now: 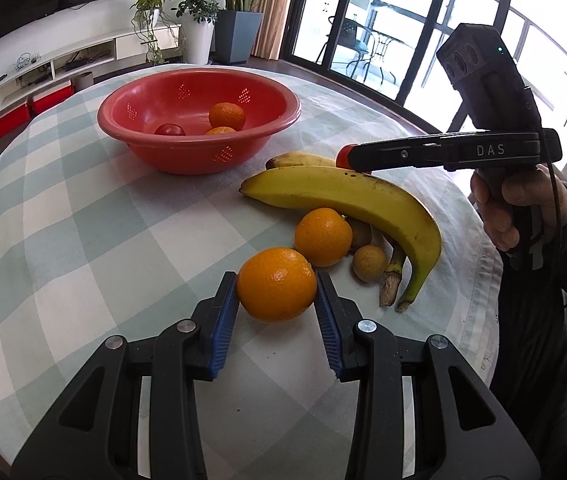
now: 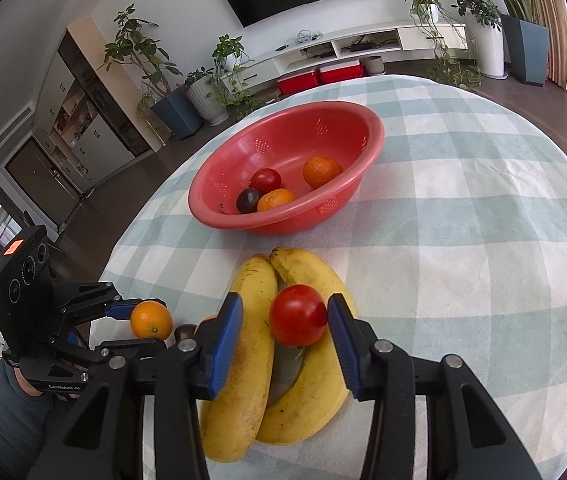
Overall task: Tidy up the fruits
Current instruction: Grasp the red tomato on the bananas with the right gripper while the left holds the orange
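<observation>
We find the L gripper (image 1: pixel 277 286) clenched on an orange (image 1: pixel 277 284), both blue pads touching it, just above the cloth (image 1: pixel 83 240). R gripper (image 2: pixel 285 316) brackets a tomato (image 2: pixel 298 315) resting on two bananas (image 2: pixel 255 360): R pad touching, L pad apart, so not yet gripped. Bowl (image 2: pixel 371 136) at 12 o'clock from the bananas, apart; holds two oranges, a tomato, a dark fruit. One more orange (image 1: pixel 323 236) and two small brown fruits beside the bananas.
</observation>
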Demonstrator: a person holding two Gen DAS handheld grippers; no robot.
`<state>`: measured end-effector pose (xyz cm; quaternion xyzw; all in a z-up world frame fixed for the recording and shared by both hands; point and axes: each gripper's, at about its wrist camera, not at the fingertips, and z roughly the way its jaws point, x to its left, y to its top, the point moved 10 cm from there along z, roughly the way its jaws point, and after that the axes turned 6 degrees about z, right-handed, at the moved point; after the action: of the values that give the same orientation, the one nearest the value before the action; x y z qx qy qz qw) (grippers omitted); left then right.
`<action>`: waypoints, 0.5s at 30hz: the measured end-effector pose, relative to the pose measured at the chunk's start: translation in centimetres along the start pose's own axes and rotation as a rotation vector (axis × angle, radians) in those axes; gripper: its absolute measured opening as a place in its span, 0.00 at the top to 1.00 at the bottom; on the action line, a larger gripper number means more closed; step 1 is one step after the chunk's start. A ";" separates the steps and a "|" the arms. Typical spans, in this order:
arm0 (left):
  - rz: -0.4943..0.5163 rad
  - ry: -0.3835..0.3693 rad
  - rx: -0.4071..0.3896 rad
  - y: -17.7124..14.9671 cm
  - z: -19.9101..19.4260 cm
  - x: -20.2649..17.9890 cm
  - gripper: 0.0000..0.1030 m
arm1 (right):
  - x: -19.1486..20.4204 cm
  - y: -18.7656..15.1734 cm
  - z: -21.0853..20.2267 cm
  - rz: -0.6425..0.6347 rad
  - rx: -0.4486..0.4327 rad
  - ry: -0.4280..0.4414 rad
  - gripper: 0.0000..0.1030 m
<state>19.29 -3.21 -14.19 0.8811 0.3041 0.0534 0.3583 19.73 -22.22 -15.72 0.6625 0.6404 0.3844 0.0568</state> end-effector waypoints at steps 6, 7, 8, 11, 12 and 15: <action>-0.006 -0.002 -0.007 0.0 -0.1 0.2 0.65 | -0.7 0.0 0.0 0.040 0.004 0.012 0.67; -0.006 -0.002 -0.005 0.0 -0.1 0.2 0.65 | -0.8 -0.1 0.1 0.042 0.006 0.013 0.67; -0.005 -0.002 -0.003 0.0 0.0 0.2 0.65 | -0.8 -0.1 0.2 0.040 0.010 0.010 0.67; -0.001 -0.004 -0.005 0.0 -0.1 0.0 0.65 | -0.6 -0.2 0.2 0.015 0.016 -0.013 0.66; -0.002 -0.004 -0.005 0.0 0.0 0.0 0.65 | -0.5 -0.2 0.3 0.005 0.015 -0.020 0.66; -0.002 -0.004 -0.004 0.0 -0.1 0.0 0.65 | -0.4 -0.2 0.3 -0.017 0.013 -0.033 0.66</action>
<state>19.24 -3.20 -14.11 0.8801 0.3043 0.0517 0.3607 19.73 -22.40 -16.19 0.6638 0.6475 0.3684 0.0662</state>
